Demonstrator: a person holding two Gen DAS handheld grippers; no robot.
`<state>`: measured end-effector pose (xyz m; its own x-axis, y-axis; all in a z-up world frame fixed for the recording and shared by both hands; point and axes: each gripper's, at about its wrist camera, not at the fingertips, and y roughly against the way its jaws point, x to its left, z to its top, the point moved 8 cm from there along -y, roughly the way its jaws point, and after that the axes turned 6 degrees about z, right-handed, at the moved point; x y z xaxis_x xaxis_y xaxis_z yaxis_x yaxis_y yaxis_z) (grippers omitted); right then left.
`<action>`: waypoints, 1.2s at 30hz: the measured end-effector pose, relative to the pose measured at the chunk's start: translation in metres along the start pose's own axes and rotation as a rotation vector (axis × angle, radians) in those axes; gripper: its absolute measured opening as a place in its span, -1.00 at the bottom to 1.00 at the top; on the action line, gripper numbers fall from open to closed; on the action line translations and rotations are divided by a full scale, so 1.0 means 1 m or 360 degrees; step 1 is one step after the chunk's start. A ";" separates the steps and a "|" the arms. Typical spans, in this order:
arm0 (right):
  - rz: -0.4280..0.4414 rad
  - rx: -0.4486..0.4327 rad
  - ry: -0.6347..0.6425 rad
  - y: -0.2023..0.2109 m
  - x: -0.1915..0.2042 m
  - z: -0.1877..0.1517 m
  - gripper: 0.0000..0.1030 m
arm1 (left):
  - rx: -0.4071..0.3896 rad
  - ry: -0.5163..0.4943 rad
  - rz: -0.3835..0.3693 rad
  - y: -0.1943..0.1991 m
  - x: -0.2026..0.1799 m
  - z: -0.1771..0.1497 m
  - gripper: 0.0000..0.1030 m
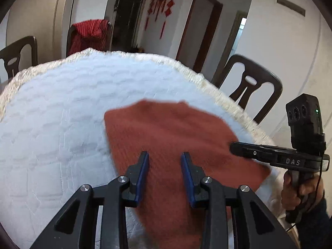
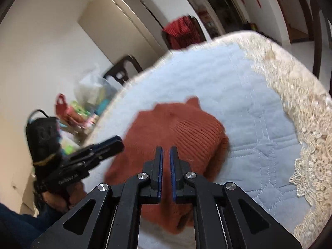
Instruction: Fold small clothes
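Observation:
A rust-orange knitted garment (image 1: pixel 166 128) lies bunched on the white quilted table cover (image 1: pixel 62 103). My left gripper (image 1: pixel 165 153) hovers over the garment's near part, open, with a clear gap and no cloth pinched between the blue pads. My right gripper (image 1: pixel 233 146) comes in from the right with its tip at the garment's right edge. In the right wrist view the right gripper (image 2: pixel 166 148) stands over the garment (image 2: pixel 182 124) with only a thin slit between the pads and nothing in it. The left gripper (image 2: pixel 119 142) is at the garment's left side.
The round table has a lace rim (image 2: pixel 307 103). Dark chairs (image 1: pixel 255 83) stand around it, one draped with a red cloth (image 1: pixel 89 35). Plastic bags (image 2: pixel 91 95) sit beyond the table's left edge. A person's hand (image 1: pixel 290 188) holds the right gripper's handle.

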<state>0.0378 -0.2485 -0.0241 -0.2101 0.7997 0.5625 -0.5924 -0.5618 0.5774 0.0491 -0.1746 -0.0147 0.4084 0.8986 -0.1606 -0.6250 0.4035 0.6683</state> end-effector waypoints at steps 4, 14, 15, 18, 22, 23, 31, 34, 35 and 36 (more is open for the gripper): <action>0.0089 -0.0056 -0.0104 0.004 -0.012 -0.006 -0.97 | -0.0041 -0.0002 0.0009 0.006 0.000 -0.005 -0.33; -0.0033 -0.0083 -0.0060 -0.011 -0.010 0.037 -0.90 | 0.0018 0.0057 0.0065 -0.028 0.014 0.028 -0.33; -0.0061 -0.0068 -0.0070 -0.015 -0.017 0.036 -0.90 | 0.0049 0.0057 0.0086 -0.035 0.016 0.024 -0.33; -0.0154 -0.0046 -0.0128 -0.024 -0.041 0.029 -0.94 | 0.0088 0.0125 0.0051 -0.041 0.023 0.017 -0.30; -0.0095 -0.0070 -0.0186 -0.017 -0.046 0.026 -0.96 | 0.0094 0.0167 0.0035 -0.039 0.028 0.015 -0.31; -0.0110 -0.0065 -0.0173 -0.016 -0.044 0.027 -0.96 | 0.0089 0.0154 0.0047 -0.036 0.026 0.016 -0.31; -0.0030 -0.0162 0.0049 0.028 0.007 0.026 -0.90 | -0.0076 0.0071 -0.0062 0.025 0.008 0.018 -0.31; 0.0034 -0.0130 0.0179 0.040 0.031 0.011 -0.90 | -0.0091 0.0026 -0.0117 0.041 -0.002 0.010 -0.31; 0.0047 -0.0111 0.0209 0.041 0.036 0.005 -0.90 | -0.0091 0.0011 -0.0129 0.046 -0.005 0.005 -0.31; 0.0052 -0.0095 0.0227 0.042 0.038 0.000 -0.90 | -0.0086 0.0002 -0.0131 0.049 -0.006 0.001 -0.31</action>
<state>0.0048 -0.2416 0.0215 -0.3359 0.8056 0.4880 -0.6276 -0.5778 0.5218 0.0171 -0.1607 0.0196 0.4591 0.8622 -0.2140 -0.6245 0.4846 0.6126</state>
